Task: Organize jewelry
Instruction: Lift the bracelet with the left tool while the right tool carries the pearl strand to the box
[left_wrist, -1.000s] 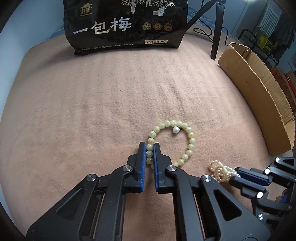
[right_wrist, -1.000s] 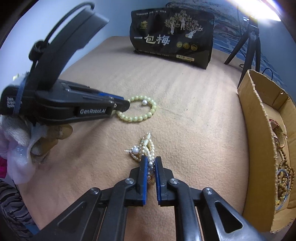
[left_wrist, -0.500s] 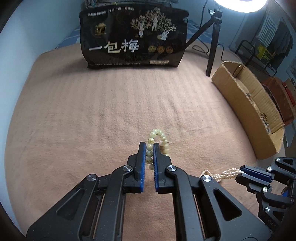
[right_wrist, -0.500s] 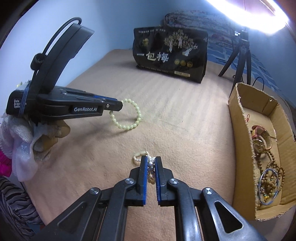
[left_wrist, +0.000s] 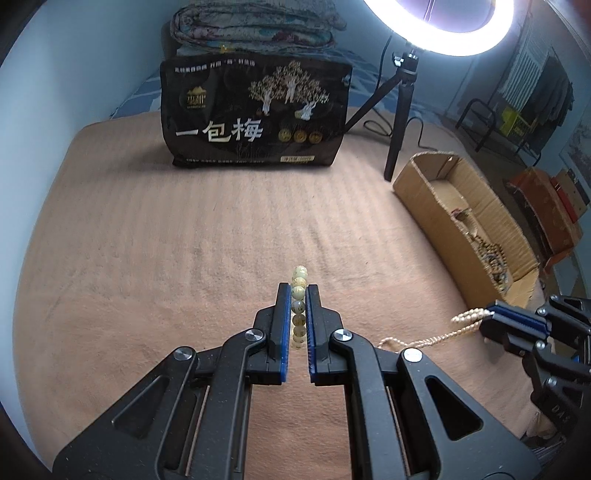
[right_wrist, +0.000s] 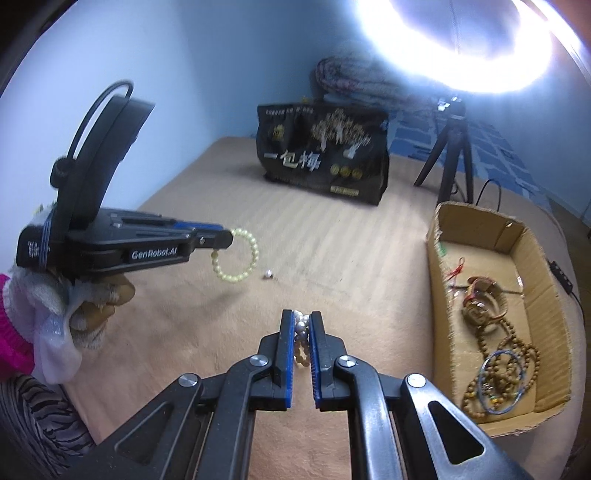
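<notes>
My left gripper (left_wrist: 298, 295) is shut on a pale yellow-green bead bracelet (left_wrist: 298, 291) and holds it above the tan blanket; in the right wrist view the bracelet (right_wrist: 238, 254) hangs as a ring from the left gripper (right_wrist: 221, 240). My right gripper (right_wrist: 301, 325) is shut on a pearl strand (right_wrist: 301, 328), also lifted; in the left wrist view the strand (left_wrist: 443, 332) trails from the right gripper (left_wrist: 491, 314). A single loose pearl bead (right_wrist: 268, 274) lies on the blanket. An open cardboard box (right_wrist: 439, 236) at the right holds several bracelets and necklaces.
A black snack bag (left_wrist: 255, 114) stands at the back of the blanket (left_wrist: 147, 258). A ring light on a black tripod (left_wrist: 399, 122) stands behind the box (left_wrist: 424, 184). Folded bedding lies behind the bag. The gloved hand holds the left gripper.
Both grippers have risen off the blanket, lifting the bead bracelet and the pearl strand. The white pearl that lay by the bracelet stays on the blanket.
</notes>
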